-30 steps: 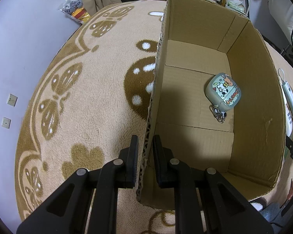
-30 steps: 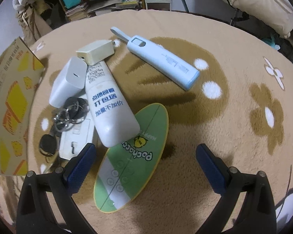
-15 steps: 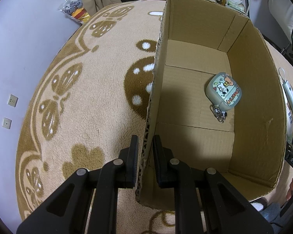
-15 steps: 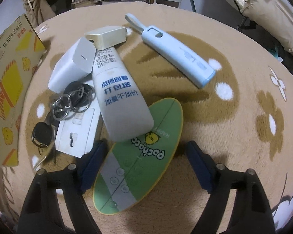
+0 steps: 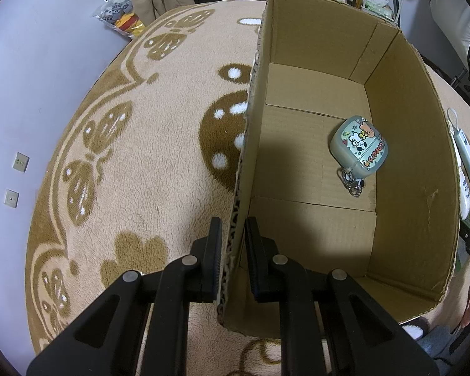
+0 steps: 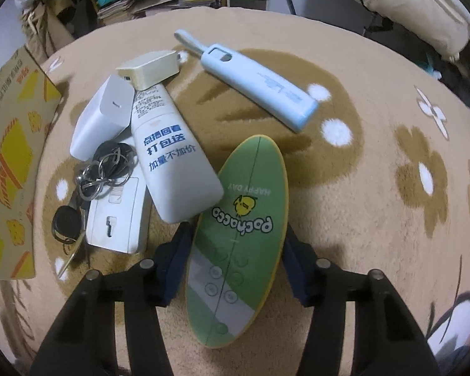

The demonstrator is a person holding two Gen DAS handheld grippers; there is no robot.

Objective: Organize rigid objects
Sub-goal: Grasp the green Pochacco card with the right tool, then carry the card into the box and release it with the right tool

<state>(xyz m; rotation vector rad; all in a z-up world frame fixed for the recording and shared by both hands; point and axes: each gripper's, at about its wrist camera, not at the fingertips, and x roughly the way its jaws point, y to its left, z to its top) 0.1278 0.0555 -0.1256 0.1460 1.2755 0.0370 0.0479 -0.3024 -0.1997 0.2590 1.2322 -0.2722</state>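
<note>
Both grippers are low over the carpet. On the left, the left gripper (image 5: 232, 250) has its two black fingers pinched onto the near wall of the cardboard box (image 5: 413, 169), one finger outside and one inside, with the corrugated edge squeezed between the pads. That box stands open-topped on the beige carpet (image 5: 159, 163) with its brown flower and butterfly pattern. Inside, on the box floor near the far right wall, lies a grey earbud case (image 5: 358, 148) printed with cartoon animals, a small keyring charm trailing from its lower corner.

Over on the right, the right gripper (image 6: 235, 257) straddles the green oval remote (image 6: 238, 244), the one with a yellow rim and "Pochacco" lettering. The blue pads sit hard against both of its long edges; it looks clamped, though I cannot tell whether it is lifted off the pile. The remote's far end tucks just under the wide end of a white tube (image 6: 172, 156) with blue Chinese characters. Left of the tube are a white charger block (image 6: 101, 125), a bunch of keys (image 6: 100, 169) and a flat white adapter (image 6: 119, 219), all touching. A cream plug (image 6: 148, 69) rests across the tube's narrow end. A pale blue stick-shaped device (image 6: 260, 81) lies apart, further back.
</note>
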